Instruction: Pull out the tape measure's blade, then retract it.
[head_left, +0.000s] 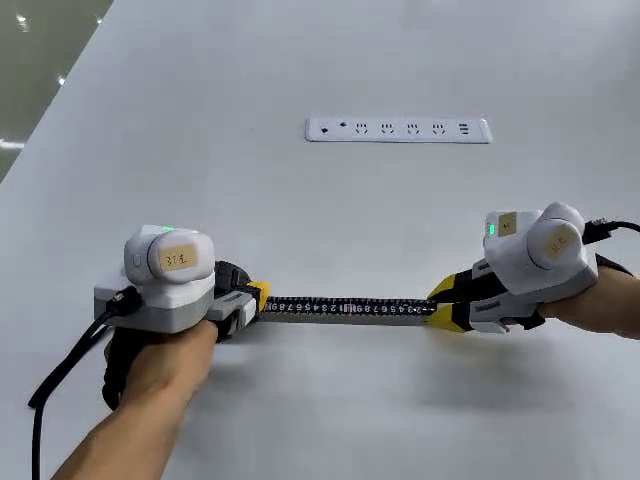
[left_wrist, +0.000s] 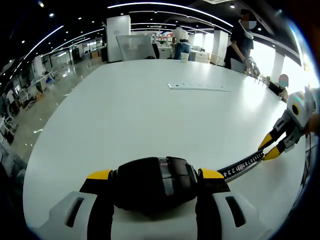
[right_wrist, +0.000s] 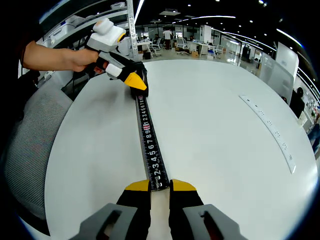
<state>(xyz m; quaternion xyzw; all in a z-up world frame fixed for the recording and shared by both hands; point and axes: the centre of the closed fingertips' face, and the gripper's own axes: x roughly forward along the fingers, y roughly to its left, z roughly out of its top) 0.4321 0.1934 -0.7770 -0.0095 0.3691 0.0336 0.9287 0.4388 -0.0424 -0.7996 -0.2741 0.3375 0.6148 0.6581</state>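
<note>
Between the jaws of the left gripper sits the black tape measure case, and the jaws are clamped on its two sides. From the case the blade runs straight out to the right gripper, whose jaws are pressed together on the blade's free end. The blade is stretched between the two grippers, low over the white desk, with its numbers facing up. I cannot tell if it touches the desk. Beyond both grippers, well apart from them, a white power strip lies flat on the desk.

I judge that the pulling-out step is in hand or almost finished, because a good length of blade is outside the case. The retracting is not yet done. For the next move, the right gripper should carry the blade's end back toward the left gripper slowly and without letting go, so the spring does not snap the blade into the case. The left gripper must hold the case firm and level.
</note>
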